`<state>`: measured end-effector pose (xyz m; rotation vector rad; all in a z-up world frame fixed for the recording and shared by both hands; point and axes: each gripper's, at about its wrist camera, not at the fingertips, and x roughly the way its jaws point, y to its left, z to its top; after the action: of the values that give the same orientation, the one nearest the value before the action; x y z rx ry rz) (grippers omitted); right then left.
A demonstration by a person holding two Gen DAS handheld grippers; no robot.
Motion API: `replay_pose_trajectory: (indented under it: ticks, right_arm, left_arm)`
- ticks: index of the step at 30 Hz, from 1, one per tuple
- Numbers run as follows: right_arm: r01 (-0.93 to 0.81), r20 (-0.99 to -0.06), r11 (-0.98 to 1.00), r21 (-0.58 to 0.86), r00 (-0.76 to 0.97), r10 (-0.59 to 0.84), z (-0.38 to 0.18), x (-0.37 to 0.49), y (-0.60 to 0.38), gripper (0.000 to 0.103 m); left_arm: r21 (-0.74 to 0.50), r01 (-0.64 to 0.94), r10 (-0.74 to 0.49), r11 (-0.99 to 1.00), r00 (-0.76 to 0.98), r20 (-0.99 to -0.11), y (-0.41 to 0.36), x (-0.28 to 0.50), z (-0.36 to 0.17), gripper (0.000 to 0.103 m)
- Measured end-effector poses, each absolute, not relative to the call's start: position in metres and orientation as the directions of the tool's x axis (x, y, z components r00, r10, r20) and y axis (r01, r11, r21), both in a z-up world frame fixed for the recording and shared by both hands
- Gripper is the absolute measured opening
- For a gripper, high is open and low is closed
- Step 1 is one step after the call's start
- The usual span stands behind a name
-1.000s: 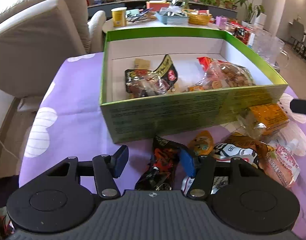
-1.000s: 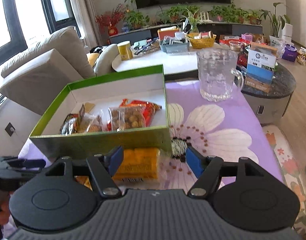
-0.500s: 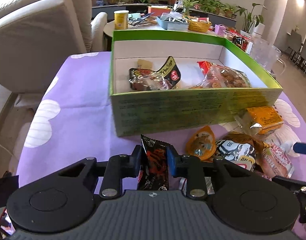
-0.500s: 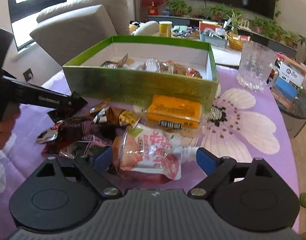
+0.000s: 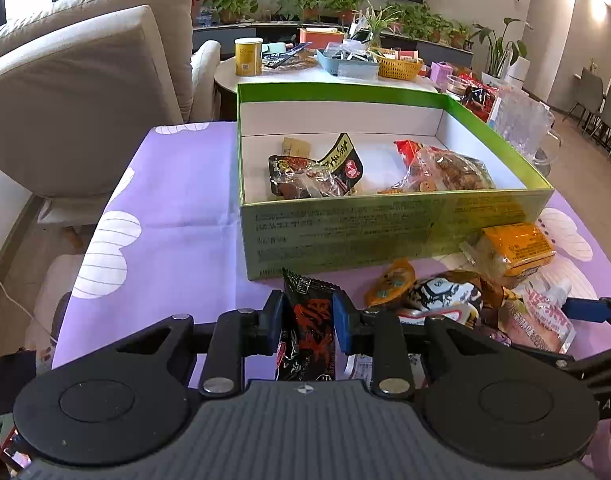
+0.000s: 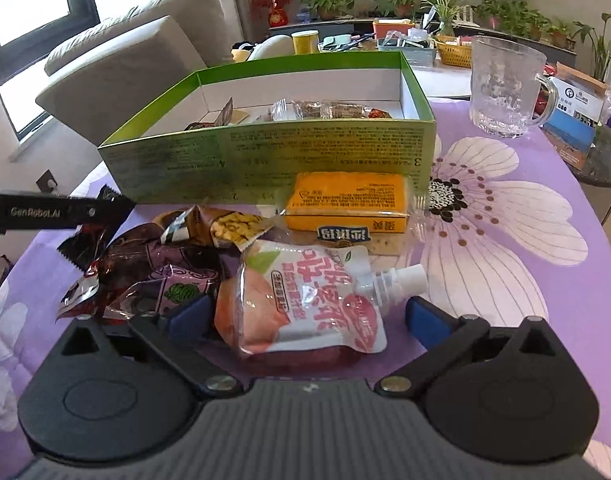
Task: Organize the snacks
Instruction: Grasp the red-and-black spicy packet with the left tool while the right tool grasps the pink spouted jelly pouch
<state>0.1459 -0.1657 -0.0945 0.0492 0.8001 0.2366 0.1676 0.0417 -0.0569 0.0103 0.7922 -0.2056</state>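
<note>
A: What do the left tongs (image 5: 308, 322) have?

B: They are pinched on a black pack (image 5: 310, 326); it stands up between the two blue pads, just in front of the box (image 5: 385, 224); the jaws have just been closing, and now the pack sits tight in them.

A: And the right tongs (image 6: 307, 320)?

B: They are wide apart; their jaws have just been opening; the pink pouch (image 6: 305, 300) lies flat on the table (image 6: 545, 280) between them, but the pads do not press on it.

A: So which step is this?

B: I think it is the picking-up step; one snack is caught, one is about to be.

A: What else is close by?

B: A pile of small snacks (image 6: 153, 264) beside the pouch; then the orange pack (image 6: 347, 202), right up against the box wall.

A: And further off?

B: The box is open on top, with a few snacks (image 5: 377, 170) already inside; a glass mug (image 6: 505, 88) stands behind it to the right.

A: What comes next?

B: My guess: lift the black pack over the near wall, then let go inside; the right tongs need to squeeze the pouch first.
</note>
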Motion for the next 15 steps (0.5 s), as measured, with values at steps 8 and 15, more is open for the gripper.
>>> replay_pose_trajectory:
  ticks: [8,15]
  right_arm:
    - [-0.159,-0.700,0.978,0.133,0.684,0.206,-0.094,0.152,-0.164,0.098]
    - [-0.156,-0.695,0.976,0.149,0.686,0.216,-0.091,0.146,-0.170,0.091]
  left_arm:
    - [-0.095,0.176,-0.192,0.980,0.686,-0.702,0.048,0.163,-0.051,0.024]
    - [-0.104,0.165,-0.190,0.981,0.686,-0.702,0.047,0.158,-0.049,0.024]
